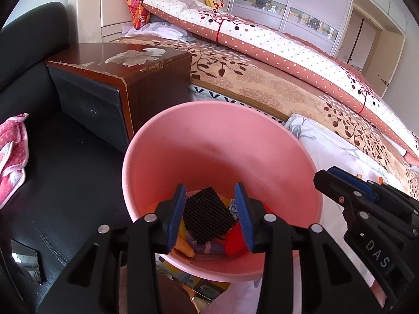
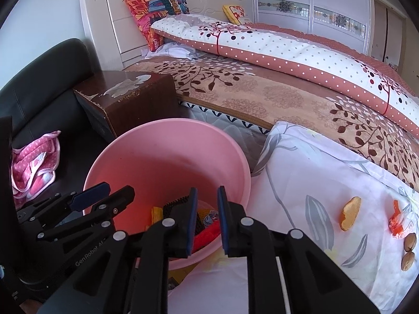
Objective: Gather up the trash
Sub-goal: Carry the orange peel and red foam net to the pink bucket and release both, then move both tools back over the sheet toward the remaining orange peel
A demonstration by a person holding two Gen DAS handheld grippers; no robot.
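Note:
A pink bin stands by the bed; it also shows in the right wrist view. Inside lie a black mesh block, a red wrapper and other scraps. My left gripper is open over the bin's mouth, with the block lying below between its fingers, not pinched. My right gripper is open and empty above the bin's right rim. On the white floral sheet lie an orange peel, a red candy wrapper and two walnuts.
A worn brown nightstand stands behind the bin. A black leather chair at the left holds a pink cloth. The bed carries a dotted quilt and pillows. A wardrobe lines the far wall.

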